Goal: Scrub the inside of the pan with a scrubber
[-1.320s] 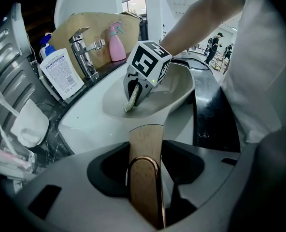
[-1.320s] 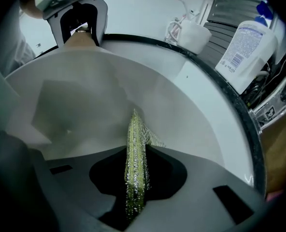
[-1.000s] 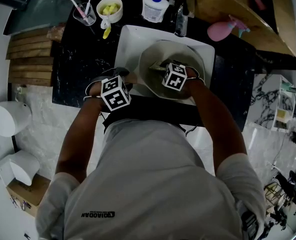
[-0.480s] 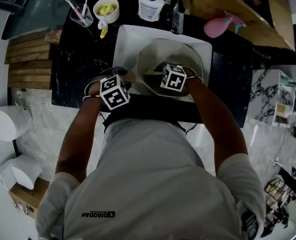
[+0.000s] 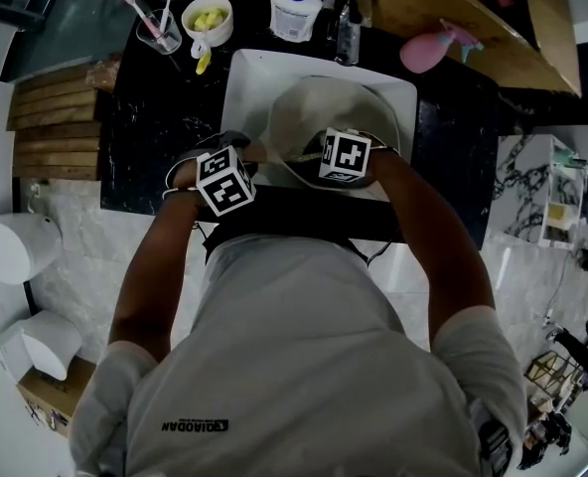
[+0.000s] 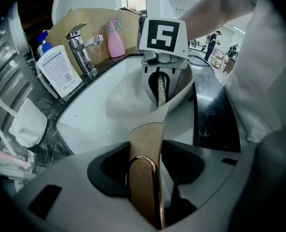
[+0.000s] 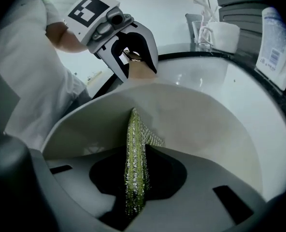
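Clamping pan handle [image 6: 144, 139], left hand-held gripper [image 6: 147, 175], right hand-held gripper [image 7: 135, 178] pinching scrubber [image 7: 133, 139] inside pan [image 7: 196, 124], apparently turned slightly since earlier.

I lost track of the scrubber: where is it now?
In the right gripper view, the scrubber is clamped in the right gripper, inside the pan in the white sink.

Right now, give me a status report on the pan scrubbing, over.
Left gripper shut on pan handle. Right gripper shut on scrubber, inside the pan. Pan in sink; nothing in the way.
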Action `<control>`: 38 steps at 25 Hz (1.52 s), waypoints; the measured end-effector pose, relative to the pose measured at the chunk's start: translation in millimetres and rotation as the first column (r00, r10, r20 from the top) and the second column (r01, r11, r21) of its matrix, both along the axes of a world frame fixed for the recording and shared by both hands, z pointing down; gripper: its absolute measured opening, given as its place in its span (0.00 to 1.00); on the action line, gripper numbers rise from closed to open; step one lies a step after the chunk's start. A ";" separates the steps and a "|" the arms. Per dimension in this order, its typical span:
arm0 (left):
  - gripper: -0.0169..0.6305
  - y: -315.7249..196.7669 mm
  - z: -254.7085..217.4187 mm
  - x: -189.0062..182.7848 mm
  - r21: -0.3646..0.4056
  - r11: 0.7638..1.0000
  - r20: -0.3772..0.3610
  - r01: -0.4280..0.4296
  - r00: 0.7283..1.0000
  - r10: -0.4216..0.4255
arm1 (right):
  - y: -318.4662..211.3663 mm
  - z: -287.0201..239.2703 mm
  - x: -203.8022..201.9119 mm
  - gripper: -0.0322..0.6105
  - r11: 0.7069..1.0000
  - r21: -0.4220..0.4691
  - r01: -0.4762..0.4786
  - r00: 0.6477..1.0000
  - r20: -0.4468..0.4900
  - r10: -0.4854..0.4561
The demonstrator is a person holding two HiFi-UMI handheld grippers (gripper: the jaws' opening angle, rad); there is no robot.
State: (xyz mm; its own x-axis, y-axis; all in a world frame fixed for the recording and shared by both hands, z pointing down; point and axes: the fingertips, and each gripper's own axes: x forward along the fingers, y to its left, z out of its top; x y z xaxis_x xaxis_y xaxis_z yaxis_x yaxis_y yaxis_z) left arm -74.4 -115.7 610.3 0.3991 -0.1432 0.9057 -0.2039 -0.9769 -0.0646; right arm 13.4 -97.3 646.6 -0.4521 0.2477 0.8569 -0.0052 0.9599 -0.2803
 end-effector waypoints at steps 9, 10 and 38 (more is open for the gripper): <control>0.35 0.9 -0.5 -0.1 -0.011 1.000 0.000 0.000 1.000 0.000 | 21.4 -16.5 11.3 0.17 0.982 -0.189 0.021 1.000 0.002 -0.021; 0.35 1.1 -0.6 -0.3 -0.011 1.000 0.001 -0.001 1.000 0.001 | 19.7 -18.8 11.7 0.17 0.984 -0.179 0.022 1.000 0.010 -0.020; 0.35 -0.8 0.2 -0.5 -0.001 1.000 0.006 -0.003 1.000 0.003 | -105.4 54.3 103.3 0.17 0.882 0.372 0.289 0.892 -0.440 -0.106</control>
State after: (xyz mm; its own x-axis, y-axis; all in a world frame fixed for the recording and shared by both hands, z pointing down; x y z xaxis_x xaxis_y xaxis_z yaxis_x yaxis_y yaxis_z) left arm -74.8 -116.5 610.5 0.3941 -0.1414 0.9081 -0.2011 -0.9774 -0.0650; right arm 116.6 -202.7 700.9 -0.0324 -0.1269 0.9914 0.1746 0.9759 0.1307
